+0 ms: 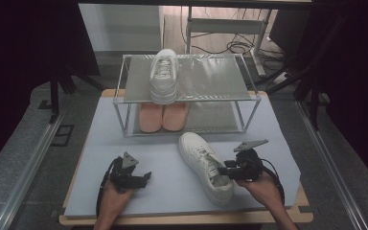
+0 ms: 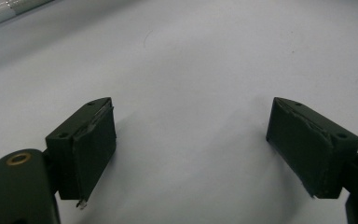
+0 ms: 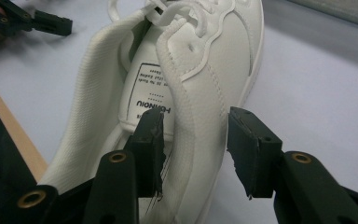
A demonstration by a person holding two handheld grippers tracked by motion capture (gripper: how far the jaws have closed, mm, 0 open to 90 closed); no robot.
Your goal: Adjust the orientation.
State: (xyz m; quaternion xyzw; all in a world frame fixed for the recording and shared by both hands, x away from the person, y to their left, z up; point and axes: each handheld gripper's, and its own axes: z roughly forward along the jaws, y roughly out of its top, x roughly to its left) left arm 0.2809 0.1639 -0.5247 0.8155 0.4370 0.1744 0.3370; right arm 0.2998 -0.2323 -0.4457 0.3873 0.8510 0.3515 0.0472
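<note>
The left claw (image 2: 191, 154) stands with its two black jaws spread wide, nothing between them. Beneath and ahead of it lies the pale blue-grey desk (image 2: 191, 60) surface.

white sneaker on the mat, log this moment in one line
white sneaker flat on mat | right gripper jaws astride its side wall, not clamped | left gripper open, nothing between

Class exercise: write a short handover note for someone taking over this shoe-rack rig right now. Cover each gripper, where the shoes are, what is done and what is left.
Left gripper: open, on the mat, holding nothing.
Right gripper: jaws astride the side wall of the white sneaker on the mat, one inside the opening, one outside; not clamped.
Done: the other white sneaker stands on the rack's top shelf; pink slippers below.
Left, probably: grip the sneaker and shelve it beside its mate.
</note>
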